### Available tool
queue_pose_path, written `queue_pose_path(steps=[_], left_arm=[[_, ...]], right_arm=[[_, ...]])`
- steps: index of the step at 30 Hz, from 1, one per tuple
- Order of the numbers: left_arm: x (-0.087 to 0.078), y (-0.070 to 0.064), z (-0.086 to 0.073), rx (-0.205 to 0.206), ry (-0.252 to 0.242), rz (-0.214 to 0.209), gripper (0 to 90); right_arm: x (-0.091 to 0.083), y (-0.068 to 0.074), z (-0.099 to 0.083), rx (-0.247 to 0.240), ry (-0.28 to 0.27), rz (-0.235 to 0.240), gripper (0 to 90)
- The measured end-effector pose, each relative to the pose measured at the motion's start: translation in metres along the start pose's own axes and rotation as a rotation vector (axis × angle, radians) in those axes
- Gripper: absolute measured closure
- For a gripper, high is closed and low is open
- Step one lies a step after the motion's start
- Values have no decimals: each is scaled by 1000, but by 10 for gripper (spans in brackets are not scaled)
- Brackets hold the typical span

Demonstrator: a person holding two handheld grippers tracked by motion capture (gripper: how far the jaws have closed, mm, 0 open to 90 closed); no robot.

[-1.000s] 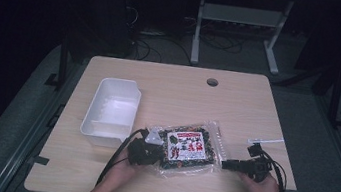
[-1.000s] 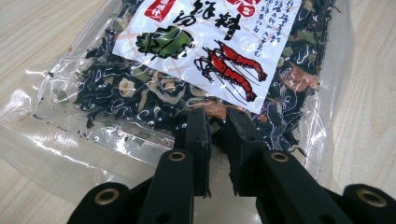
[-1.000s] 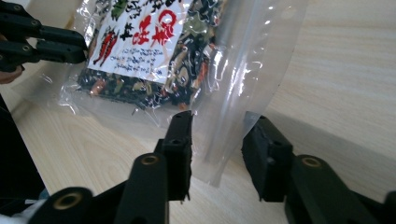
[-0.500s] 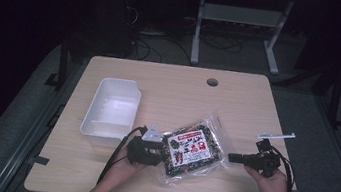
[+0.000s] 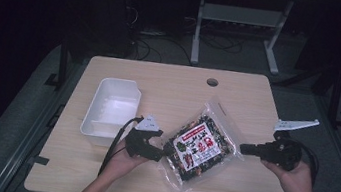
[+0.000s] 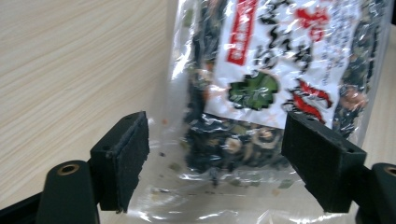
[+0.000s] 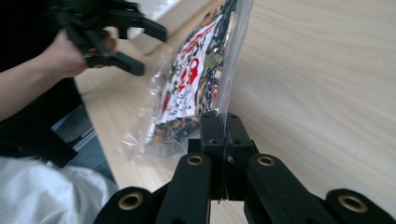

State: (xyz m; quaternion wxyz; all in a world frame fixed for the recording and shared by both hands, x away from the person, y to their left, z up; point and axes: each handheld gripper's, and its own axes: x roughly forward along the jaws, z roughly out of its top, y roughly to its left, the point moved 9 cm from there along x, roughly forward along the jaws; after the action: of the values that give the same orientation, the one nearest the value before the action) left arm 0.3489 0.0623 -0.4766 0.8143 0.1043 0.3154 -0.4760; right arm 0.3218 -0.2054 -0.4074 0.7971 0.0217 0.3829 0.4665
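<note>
Bag: a clear plastic bag (image 5: 203, 148) of dark dried bits with a red, white and green label, lying slantwise on the table toward its near edge, a little right of the middle; one corner points at the far right corner of the table, the opposite corner at the near edge.

My right gripper (image 5: 243, 148): jaws pressed together on the clear edge of the bag at its right side; in the right gripper view (image 7: 224, 128) the plastic runs straight into the seam between my two jaws.

My left gripper (image 5: 167, 149): jaws spread wide, at the left end of the bag; in the left gripper view (image 6: 212, 163) the bag's sealed end (image 6: 219, 186) lies between them, and neither jaw presses on it.

My hands: the left one (image 5: 122, 157) comes in over the near edge, the right one (image 5: 293, 176) over the right near corner.

Tray: a white plastic tray (image 5: 89, 117) near the left edge of the table, just beside my left gripper.

Table: light wood (image 5: 170, 86), with a round hole (image 5: 212, 82) close to the far edge.
</note>
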Motion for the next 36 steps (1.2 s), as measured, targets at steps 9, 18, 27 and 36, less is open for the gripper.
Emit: queue_pose_path(steps=[9,18,27,36], left_arm=[[12,-4,4,-50,-11,-172,245],[9,-1,3,-75,-3,-265,431],[-1,-12,-1,11,-22,-317,705],[-3,-13,-5,16,-35,-312,719]], right_arm=[[-14,26,27,-128,5,71,890],[-10,27,47,-149,-29,85,890],[-5,17,59,-139,-79,56,880],[9,-2,53,-61,-159,77,490]])
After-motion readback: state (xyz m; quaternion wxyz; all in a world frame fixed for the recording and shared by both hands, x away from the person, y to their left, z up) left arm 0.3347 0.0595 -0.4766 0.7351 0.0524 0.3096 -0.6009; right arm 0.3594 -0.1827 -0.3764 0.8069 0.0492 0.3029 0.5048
